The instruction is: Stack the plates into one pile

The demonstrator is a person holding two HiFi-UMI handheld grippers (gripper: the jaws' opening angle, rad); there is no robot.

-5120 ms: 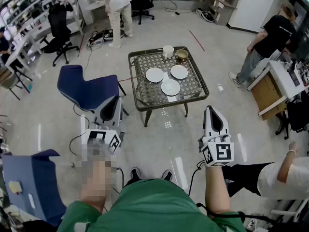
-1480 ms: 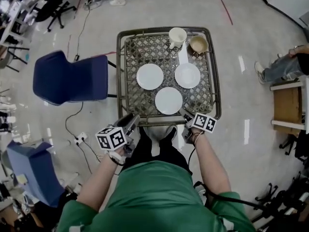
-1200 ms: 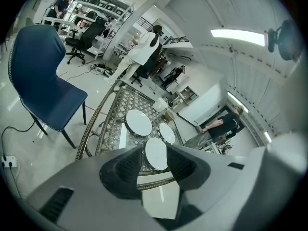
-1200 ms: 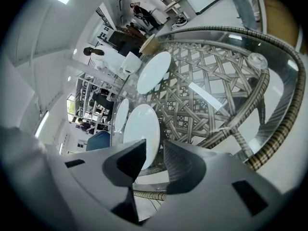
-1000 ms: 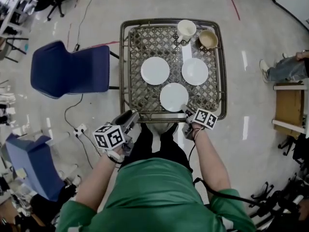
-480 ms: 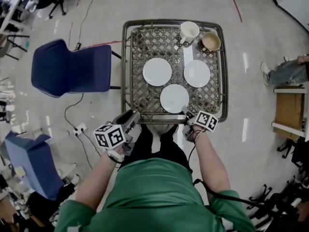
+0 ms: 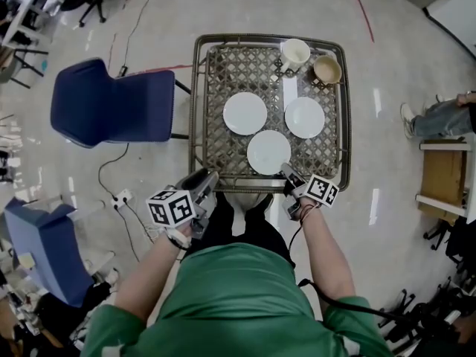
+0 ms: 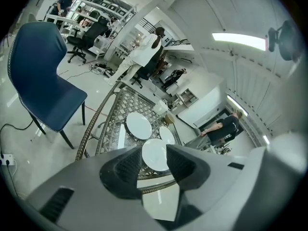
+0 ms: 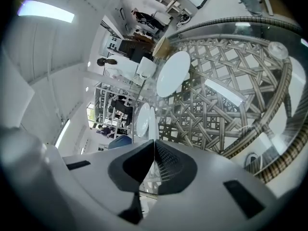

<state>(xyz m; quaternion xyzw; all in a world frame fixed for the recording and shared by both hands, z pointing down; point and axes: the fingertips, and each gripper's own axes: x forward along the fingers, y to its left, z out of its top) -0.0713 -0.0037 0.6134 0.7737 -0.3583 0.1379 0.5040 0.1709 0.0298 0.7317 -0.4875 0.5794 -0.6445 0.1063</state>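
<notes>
Three white plates lie on the woven table [image 7: 210,88]: a left plate [image 7: 245,113], a right plate [image 7: 305,117] and a near plate [image 7: 268,152]. My right gripper [image 7: 285,172] sits at the near plate's front right rim. Its jaws have just been closing, and the right gripper [image 9: 154,142] is now shut on the plate's thin edge [image 9: 150,123]. My left gripper [image 7: 206,178] hovers open and empty off the table's front left edge. In the left gripper view the near plate [image 8: 155,154] shows between the open fingers, well beyond them.
A white mug [image 7: 294,54] and a tan bowl [image 7: 327,70] stand at the table's far right corner. A blue chair [image 7: 111,103] is left of the table. Cables lie on the floor [image 7: 119,184]. A wooden stand [image 7: 445,177] and a person's leg [image 7: 439,117] are at the right.
The right gripper has kept to the near plate's front rim and drawn its jaws in on it. The left gripper has held its place.
</notes>
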